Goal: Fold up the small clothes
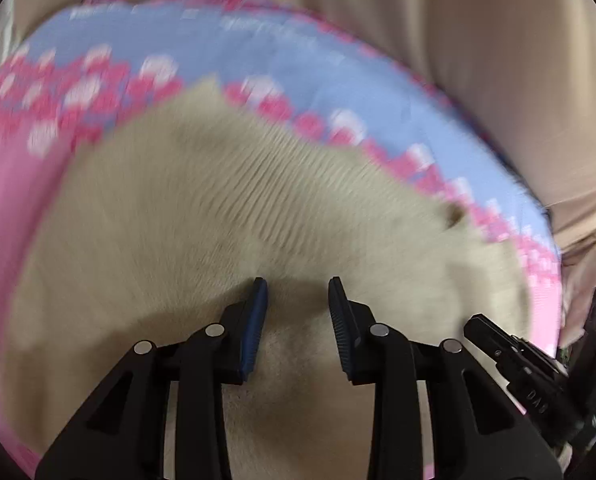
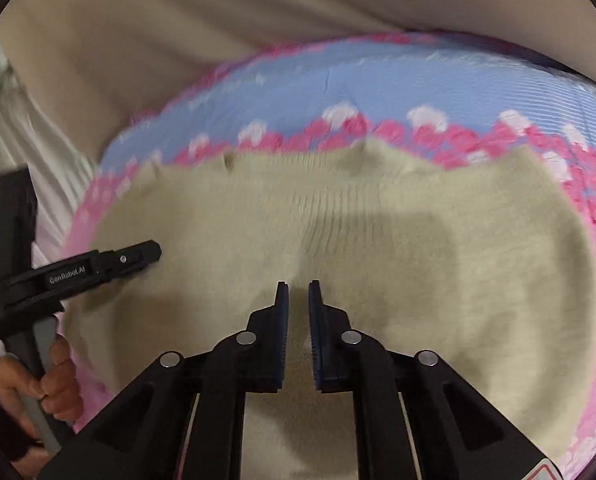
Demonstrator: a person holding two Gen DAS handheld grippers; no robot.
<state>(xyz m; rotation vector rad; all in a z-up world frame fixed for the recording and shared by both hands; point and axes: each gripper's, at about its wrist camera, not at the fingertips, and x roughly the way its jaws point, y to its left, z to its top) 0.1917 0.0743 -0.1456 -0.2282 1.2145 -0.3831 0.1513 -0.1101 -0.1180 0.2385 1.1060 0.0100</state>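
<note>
The cream knitted garment [image 2: 378,248] lies spread flat on a pink and blue patterned cloth [image 2: 378,88], and this cloth covers the surface under it. Behind the cloth there is a beige fabric [image 2: 178,32], maybe a cushion or a cover; I cannot tell which. The garment lies flat probably because it must be smooth before a fold is made.

The left tool [image 1: 298,292] hangs over the near part of the garment with its jaws moderately apart, and nothing is between them. The blue pads [image 1: 258,320] face each other over the knit, but I cannot tell if they touch it. The right tool [image 2: 298,292] is also above the garment, with only a narrow gap between its jaws, and no cloth is in this gap. In the right wrist view, the left tool appears at the left edge, and the person's hand [image 2: 58,380] holds its handle. Its tip is over the left border of the garment.

Both tools are near each other over the same piece, one toward each side, and I think this is because a fold needs two grasp points on one edge. In my judgement the fold is not yet begun, because the garment shows no doubled layer. The left view is blurred, so small details there are not sure. The knit looks soft and thick, so a tool may catch more than one layer.
</note>
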